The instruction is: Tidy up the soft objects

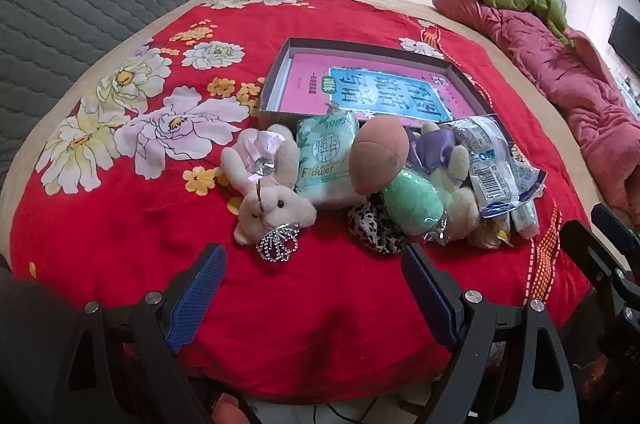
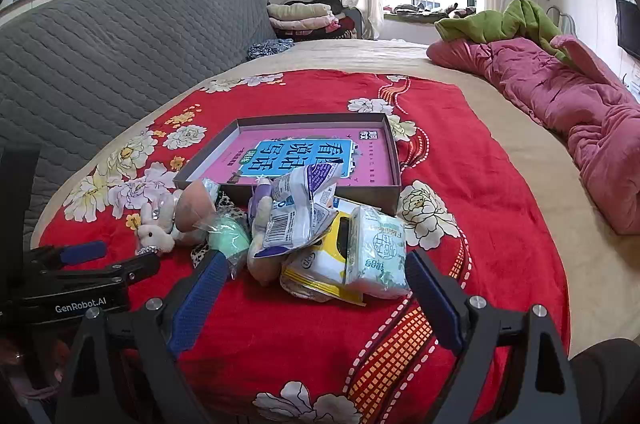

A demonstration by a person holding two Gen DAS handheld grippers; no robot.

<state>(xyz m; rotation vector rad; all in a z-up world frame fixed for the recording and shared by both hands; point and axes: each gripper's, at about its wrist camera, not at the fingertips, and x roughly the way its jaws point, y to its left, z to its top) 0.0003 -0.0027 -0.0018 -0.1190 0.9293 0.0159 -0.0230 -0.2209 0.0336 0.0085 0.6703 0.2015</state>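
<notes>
Soft things lie heaped on the red flower-printed blanket (image 1: 120, 224) of the bed, just in front of the shallow grey cardboard box (image 1: 280, 72) with a pink book cover in its floor.

The left tool (image 1: 314, 288) hangs wide and holds nothing. The pale pink plush rabbit with a beaded chain (image 1: 268, 192) lies straight ahead of it and close, slightly toward its left finger, its long axis running away toward the box.

The right tool (image 2: 316, 290) is wide and holds nothing too. The mint-green tissue pack (image 2: 378, 248) lies ahead, just inside its right finger, beside a yellow-and-white tissue pack (image 2: 316, 264).

My judgement: the left hand is nearer the rabbit, the right nearer the tissue packs; the box lies beyond both.
</notes>
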